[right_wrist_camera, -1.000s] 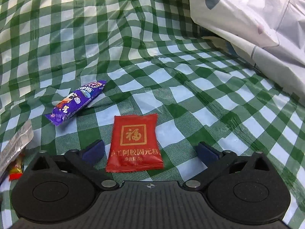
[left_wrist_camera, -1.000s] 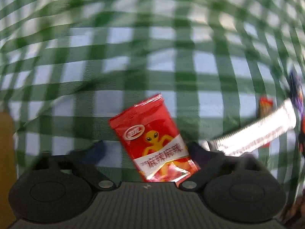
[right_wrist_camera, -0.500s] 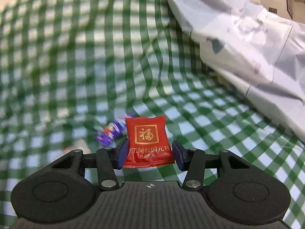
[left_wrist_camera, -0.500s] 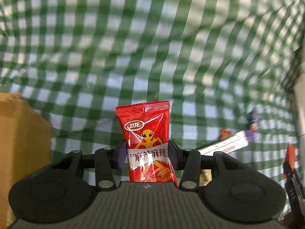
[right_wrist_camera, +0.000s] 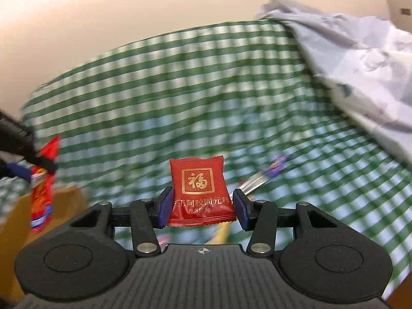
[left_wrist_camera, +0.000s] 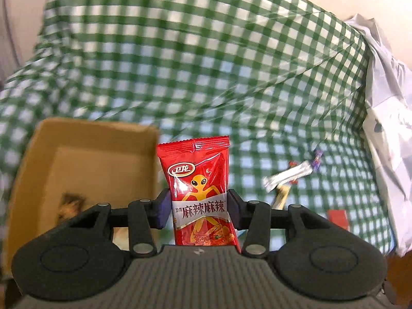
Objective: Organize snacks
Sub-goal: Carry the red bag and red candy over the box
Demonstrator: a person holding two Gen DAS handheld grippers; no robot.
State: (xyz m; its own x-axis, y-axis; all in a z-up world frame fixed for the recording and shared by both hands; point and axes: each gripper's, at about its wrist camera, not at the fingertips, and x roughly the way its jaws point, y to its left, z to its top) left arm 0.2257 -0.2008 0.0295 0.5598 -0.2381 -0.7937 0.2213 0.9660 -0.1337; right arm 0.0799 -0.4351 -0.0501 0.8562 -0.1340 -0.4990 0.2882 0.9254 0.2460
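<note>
My left claw [left_wrist_camera: 198, 212] is clamped on the red alien-print snack packet [left_wrist_camera: 199, 195], both pads squeezing its sides, packet standing upright and lifted clear of the cloth. My right claw [right_wrist_camera: 202, 208] has the same kind of hold on the dark red square sachet [right_wrist_camera: 201, 191], pads pinching its lower edges, and that one is up in the air too.

Looking outward: just left of the alien packet sits the open cardboard box [left_wrist_camera: 95, 139], with a couple of things already lying in its bottom, too blurred to name. From the right claw's view the box corner shows low on the left, with my other claw and its packet hanging above it.

Beyond that, the green checked cloth [left_wrist_camera: 206, 64] covers the bench, and a few snacks are left on it to the right: a silver wrapped bar [left_wrist_camera: 287, 179], a purple one beside it, a small red packet nearer me. A pale plastic bag [left_wrist_camera: 388, 128] slumps along the far right.

So I reckon this is the carry stage, two packets at once. Next move: bring each claw over the box mouth, left first since it's closer, then release.
</note>
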